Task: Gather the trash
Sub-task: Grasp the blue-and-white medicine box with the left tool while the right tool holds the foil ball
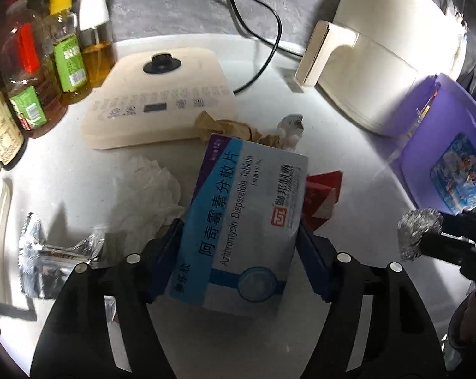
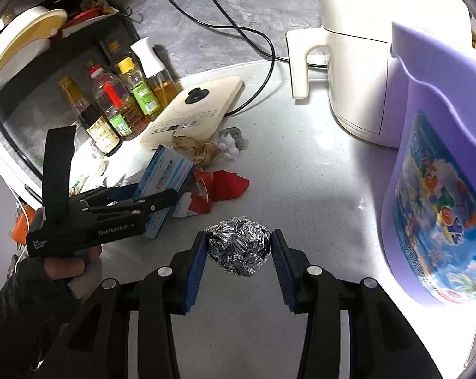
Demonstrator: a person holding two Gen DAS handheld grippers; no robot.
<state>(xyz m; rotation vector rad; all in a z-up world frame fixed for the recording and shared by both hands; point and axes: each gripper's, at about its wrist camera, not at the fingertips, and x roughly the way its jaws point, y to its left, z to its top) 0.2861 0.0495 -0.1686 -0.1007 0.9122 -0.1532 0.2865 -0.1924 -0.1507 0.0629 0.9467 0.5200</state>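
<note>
- White air fryer (image 1: 380, 72), largest on the white counter (image 1: 348, 189), at the back right; full body and handle in the left wrist view, cropped at the top in the right wrist view.
- Purple bin (image 2: 437, 189) with a cartoon sticker, just right of the air fryer; fills the right edge of the right wrist view, only a corner in the left wrist view.
- Black dish rack (image 2: 48, 72) with plates at far left, seen by the right wrist camera alone.
- Cream induction cooker (image 1: 162, 94) behind the litter, black cord (image 1: 263, 31) trailing to the wall.
- Oil and sauce bottles (image 1: 48, 57) lined up left of the cooker.
- Left gripper (image 1: 238, 237) clamped on a blue-and-white medicine box (image 1: 238, 221), lifted and tilted over the pile; printed face legible only in the left wrist view, edge-on in the other.
- Right gripper (image 2: 238, 246) pinching a crumpled foil ball (image 2: 238, 249) held above the counter, near the bin.
- Torn red carton (image 2: 219, 189) on the counter beside the box.
- White tissue (image 1: 149, 189) and silver wrapper (image 1: 48, 252) at lower left, clear only in the left wrist view.
- Brown paper wad (image 1: 231, 126) and a small white blister pack (image 2: 230, 150) in front of the cooker.
</note>
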